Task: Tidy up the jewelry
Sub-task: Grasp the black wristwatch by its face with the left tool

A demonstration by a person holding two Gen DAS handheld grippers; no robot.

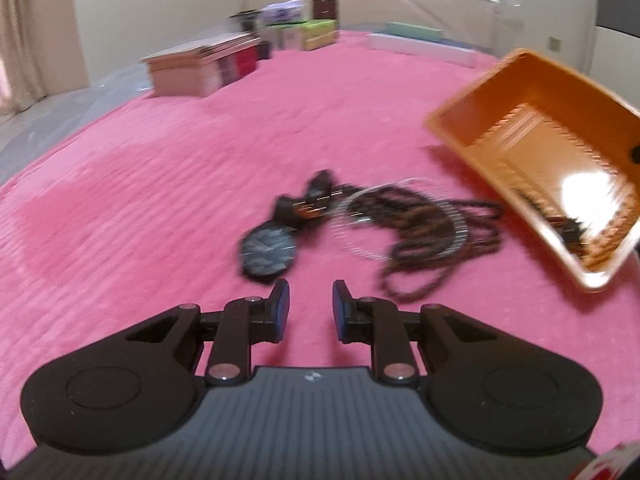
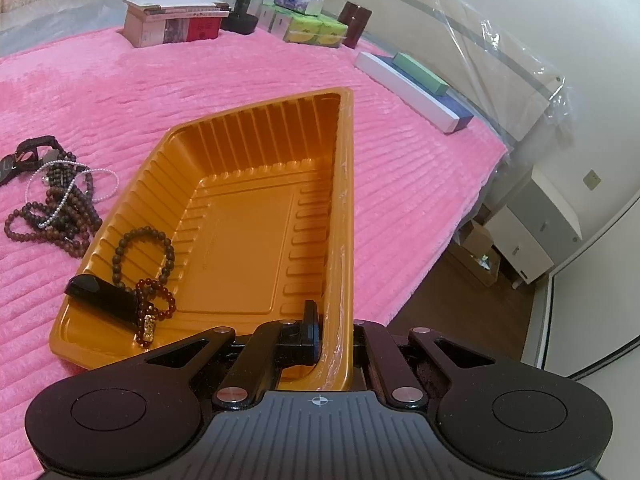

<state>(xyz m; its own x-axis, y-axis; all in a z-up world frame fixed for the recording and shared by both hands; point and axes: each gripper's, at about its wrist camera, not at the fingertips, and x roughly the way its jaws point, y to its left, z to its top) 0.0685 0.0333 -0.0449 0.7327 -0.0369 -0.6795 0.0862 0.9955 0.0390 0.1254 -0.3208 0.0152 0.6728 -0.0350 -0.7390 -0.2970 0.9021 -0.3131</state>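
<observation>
Left wrist view: left gripper [image 1: 311,304], fingers apart, empty, above the pink blanket [image 1: 160,184]; watch [image 1: 267,252] and bead strands [image 1: 424,232] not yet collected, mid-blanket.

Right wrist view: right gripper [image 2: 334,336] clamps the orange tray [image 2: 340,208] wall; two bracelets [image 2: 150,268] and a black piece [image 2: 102,294] already inside.

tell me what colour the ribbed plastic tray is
Orange: the ribbed plastic tray shows best in the right wrist view.
</observation>
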